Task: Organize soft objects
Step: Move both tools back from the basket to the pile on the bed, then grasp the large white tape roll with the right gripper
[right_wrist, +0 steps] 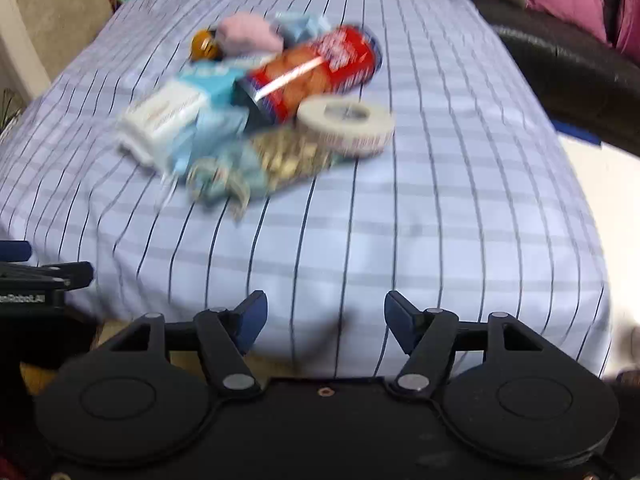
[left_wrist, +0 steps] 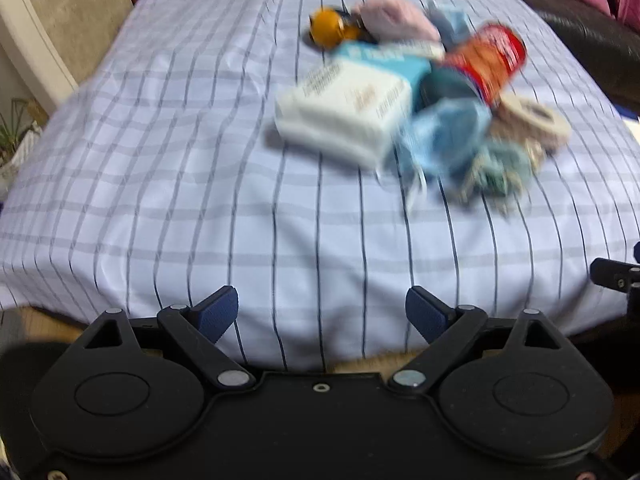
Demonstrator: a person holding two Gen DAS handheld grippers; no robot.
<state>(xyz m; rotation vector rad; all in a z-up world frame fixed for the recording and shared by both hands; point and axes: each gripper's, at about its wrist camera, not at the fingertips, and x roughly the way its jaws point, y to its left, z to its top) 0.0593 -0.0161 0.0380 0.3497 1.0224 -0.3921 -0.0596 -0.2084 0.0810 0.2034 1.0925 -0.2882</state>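
both the left gripper [left_wrist: 322, 312] and right gripper [right_wrist: 326, 322] gape empty over the checked cloth [right_wrist: 440, 200], the blurred pile at twelve o'clock, its red snack can [right_wrist: 316, 72] lying with lid toward two o'clock.

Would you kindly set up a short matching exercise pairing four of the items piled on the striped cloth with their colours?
Things:
1. tape roll
2. snack tube
3. soft bundle
4. round toy

Colours:
A. orange
B. pink
C. cream
D. red

Pairs: 1-C, 2-D, 3-B, 4-A
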